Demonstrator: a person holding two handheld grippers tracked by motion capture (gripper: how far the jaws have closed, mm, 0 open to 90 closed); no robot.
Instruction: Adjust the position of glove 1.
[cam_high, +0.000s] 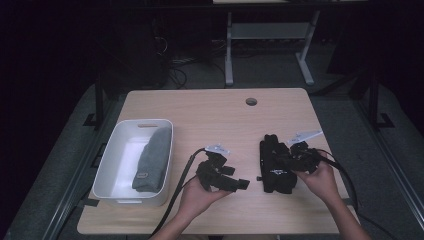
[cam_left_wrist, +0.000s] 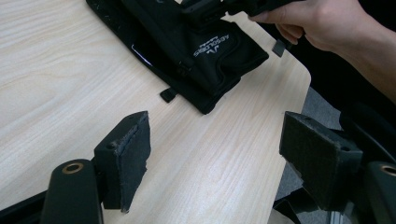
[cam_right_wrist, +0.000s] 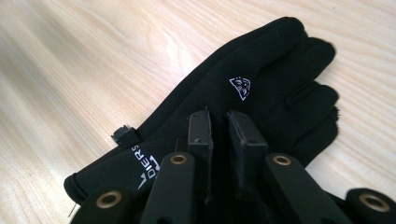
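we hold the left gripper (cam_high: 239, 184) low over the near part of the wooden table (cam_high: 220, 107), its jaws spread wide with nothing between them; in the left gripper view the two black pads (cam_left_wrist: 133, 154) stand far apart over bare wood. ahead of those jaws, a short way off, lies the black glove (cam_left_wrist: 205, 56), flat on the table with its white lettering up, its cuff end reaching towards the table's rounded corner.

our right gripper (cam_high: 289, 159) sits at that glove (cam_high: 276, 162), and our right hand (cam_high: 320, 177) grips it from behind. in the right gripper view its jaws are nearly together, a thin slit left between the pads (cam_right_wrist: 201, 133), and they stand right over the middle of the glove (cam_right_wrist: 261, 79). we cannot tell whether they pinch any fabric or just hover on it. beyond the jaw tips the glove's fingers stretch away from the gripper, a small white emblem on its back; the cuff with its lettering and a small tab lies below and to the left of the jaws.

far off to the left gripper's outer side, well apart from both grippers, a white bin (cam_high: 112, 165) stands at the table's edge with a folded grey cloth (cam_high: 152, 157) lying in it. beyond both grippers, near the far edge, is a round cable hole (cam_high: 251, 101).
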